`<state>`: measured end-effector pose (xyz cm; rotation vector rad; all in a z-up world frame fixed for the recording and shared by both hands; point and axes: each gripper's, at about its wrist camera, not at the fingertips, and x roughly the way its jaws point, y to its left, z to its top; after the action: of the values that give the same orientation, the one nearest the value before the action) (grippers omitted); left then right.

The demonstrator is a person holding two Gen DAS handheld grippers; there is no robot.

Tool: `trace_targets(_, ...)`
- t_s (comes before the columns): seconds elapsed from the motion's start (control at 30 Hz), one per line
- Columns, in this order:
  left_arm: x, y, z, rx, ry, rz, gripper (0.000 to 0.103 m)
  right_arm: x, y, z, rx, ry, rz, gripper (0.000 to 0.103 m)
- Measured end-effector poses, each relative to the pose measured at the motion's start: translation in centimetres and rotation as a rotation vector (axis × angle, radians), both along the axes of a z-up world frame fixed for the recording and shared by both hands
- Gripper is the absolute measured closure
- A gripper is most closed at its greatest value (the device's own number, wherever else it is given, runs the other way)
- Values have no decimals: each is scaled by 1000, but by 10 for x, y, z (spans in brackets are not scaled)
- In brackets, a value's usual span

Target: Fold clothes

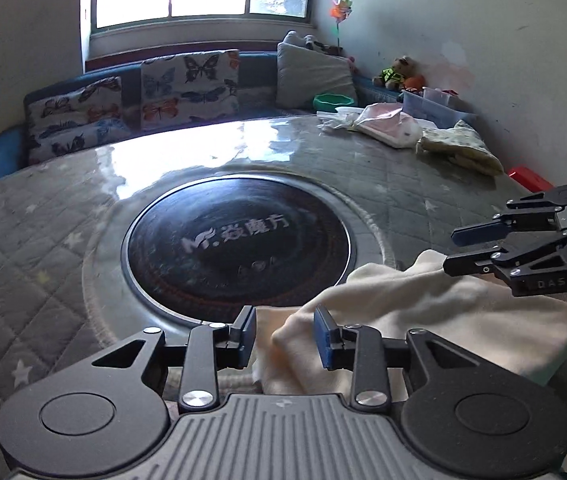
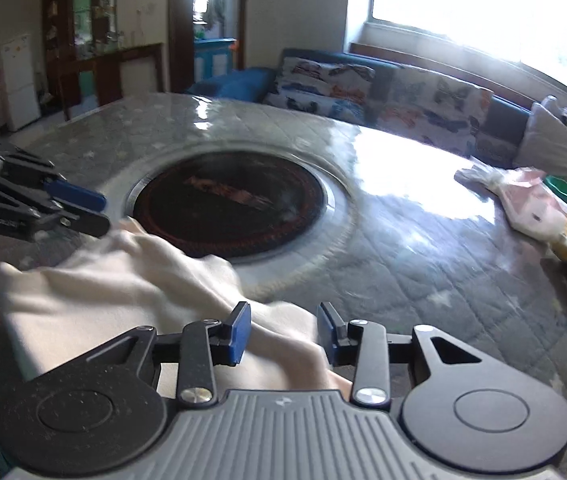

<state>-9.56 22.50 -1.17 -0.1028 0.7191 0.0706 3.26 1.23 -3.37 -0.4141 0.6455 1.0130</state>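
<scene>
cream cloth (image 2: 131,280) blurred; its near edge hidden, perhaps under both grippers.

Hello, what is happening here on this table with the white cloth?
A person holds a gripper in each hand and is folding a cream cloth on the quilted table, next to the round black plate. The left gripper and the right gripper both stand open, with cloth lying between their fingers but not pinched. More clothes wait at the far edge of the table.
</scene>
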Motion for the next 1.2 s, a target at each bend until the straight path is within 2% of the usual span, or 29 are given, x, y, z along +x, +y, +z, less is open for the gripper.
trace_targets(0.17,-7,5,-6,-11,22,15,69,-9,22,-2,-10,14,53,65)
trace_targets(0.33,-22,19,-1,-103,5,43,71,-11,33,-12,-45,6,48,65)
trace_targets(0.5,-31,12,0,-161,21,-19,71,-23,25,0,-4,-6,75,63)
trace_targets(0.83,-19,-1,-16,-179,70,-58,71,-56,-5,14,35,3,127,58)
trace_targets(0.93,-16,0,-19,-189,76,-70,79,-63,-10,14,44,17,143,58)
trace_targets(1.0,-15,1,-19,-197,72,-79,92,-68,-8,12,45,23,174,58)
trace_targets(1.2,-17,0,-5,-118,29,-83,97,-87,7,9,60,27,281,58)
